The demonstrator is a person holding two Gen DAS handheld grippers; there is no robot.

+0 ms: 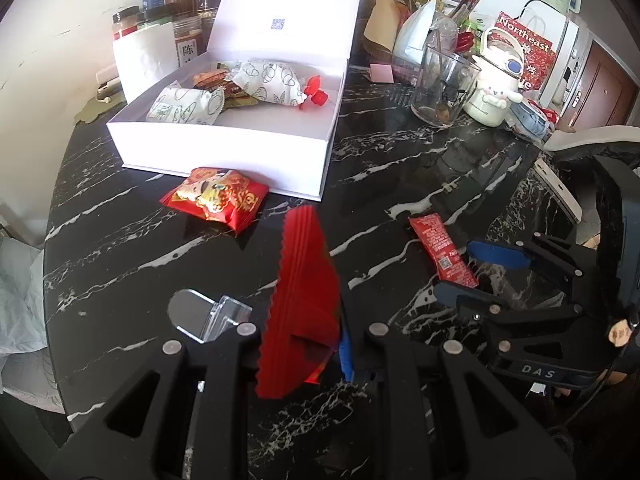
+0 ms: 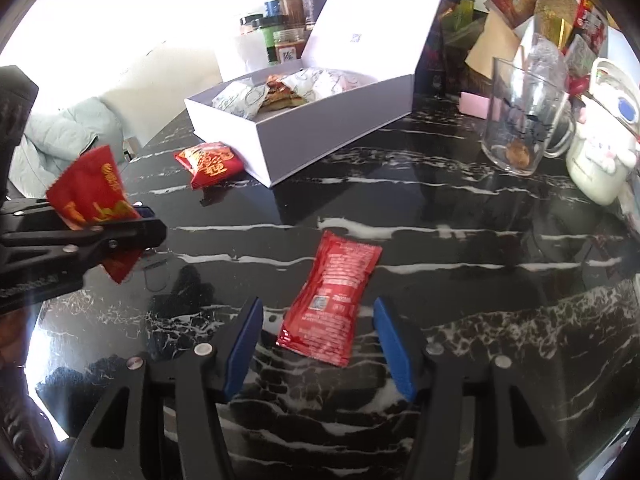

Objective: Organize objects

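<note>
On the black white-veined marble tabletop point(image 2: 460, 240), a flat red sachet printed with white text point(image 2: 334, 300) lies between the blue-padded fingers of the right gripper point(image 2: 318, 342). Its jaws stand wide apart, one pad on either side of the sachet's near end, neither seen touching it. The left gripper point(image 1: 308, 344) is closed on a red serrated-edged snack packet with gold lettering point(image 1: 304, 300), held edge-on and lifted off the marble; the right wrist view shows the same packet point(image 2: 90, 196) clamped in the jaws.

Farther back sits an open white rectangular cardboard box point(image 1: 224, 144), lid raised, holding several patterned white wrapped sweets point(image 1: 268, 80). A red and gold festive packet point(image 1: 216, 196) lies on the marble, just beside the box's front wall. To the right stand a clear glass cup point(image 1: 444, 80) and, next to it, a white cartoon-dog mug point(image 1: 492, 88).
</note>
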